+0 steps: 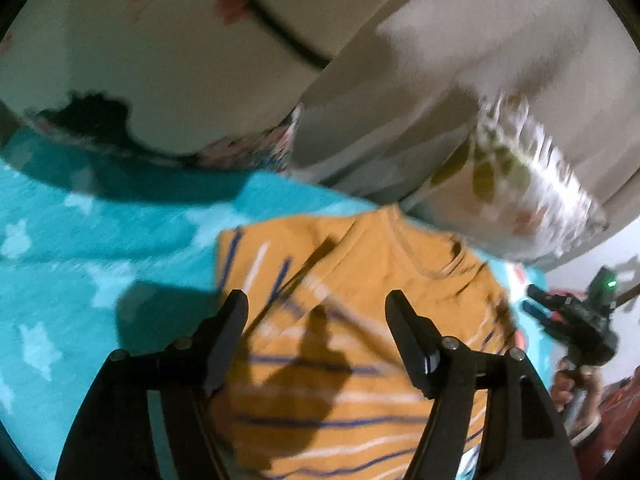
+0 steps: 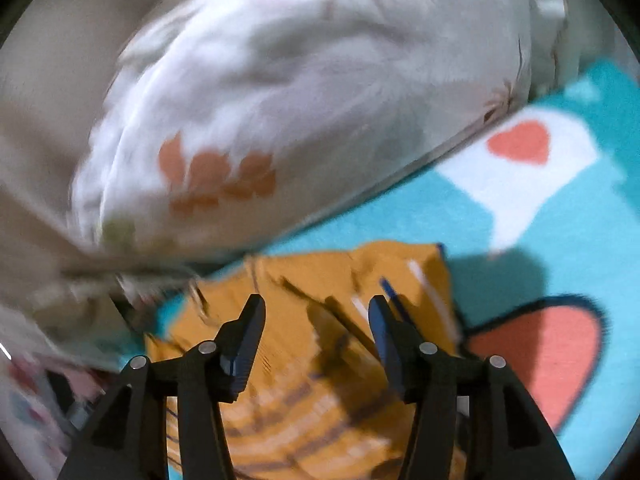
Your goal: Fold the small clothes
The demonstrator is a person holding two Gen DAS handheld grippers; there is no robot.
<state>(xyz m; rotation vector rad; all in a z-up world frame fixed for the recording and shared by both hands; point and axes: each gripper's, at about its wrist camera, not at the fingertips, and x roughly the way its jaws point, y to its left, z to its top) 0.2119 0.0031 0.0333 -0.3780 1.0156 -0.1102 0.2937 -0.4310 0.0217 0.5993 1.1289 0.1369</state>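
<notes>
A small mustard-yellow shirt (image 1: 360,320) with blue and white stripes lies on a turquoise blanket (image 1: 100,232). Its sleeves look folded in and its neck points away from me. My left gripper (image 1: 318,300) is open and empty, held above the shirt's middle. The right gripper shows at the far right of the left wrist view (image 1: 576,320), held in a hand. In the right wrist view the same shirt (image 2: 320,380) lies below my right gripper (image 2: 316,306), which is open and empty. Both views are blurred.
A white pillow with orange and green leaf prints (image 2: 260,120) lies just beyond the shirt's neck, also in the left wrist view (image 1: 516,184). A beige cushion (image 1: 460,80) and a floral pillow (image 1: 160,60) stand behind. The blanket (image 2: 520,208) has heart prints.
</notes>
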